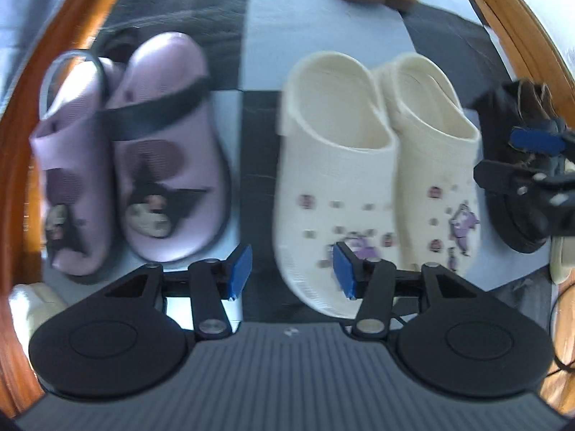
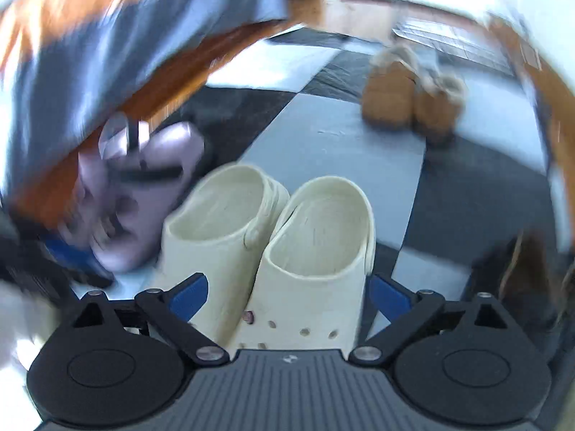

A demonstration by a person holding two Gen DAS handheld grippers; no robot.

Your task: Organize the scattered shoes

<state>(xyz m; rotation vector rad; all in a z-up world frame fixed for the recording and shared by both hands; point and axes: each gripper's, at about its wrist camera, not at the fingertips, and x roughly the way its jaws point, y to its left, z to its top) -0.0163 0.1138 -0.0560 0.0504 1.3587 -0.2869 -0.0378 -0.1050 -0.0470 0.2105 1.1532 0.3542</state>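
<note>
Two cream clogs with purple charms stand side by side on the checked mat. Left of them is a lilac pair with black straps. My left gripper hangs open above the gap between the pairs, one pad over the toe of the left cream clog, gripping nothing. In the right wrist view my right gripper stands wide open over the cream clogs, its pads clear of their sides. The lilac pair is blurred at the left.
A tan fur-lined pair sits further back on the mat. A black shoe lies right of the cream clogs, partly hidden by the other gripper's blue pad. Wood floor rings the mat. Grey-blue fabric lies at the upper left.
</note>
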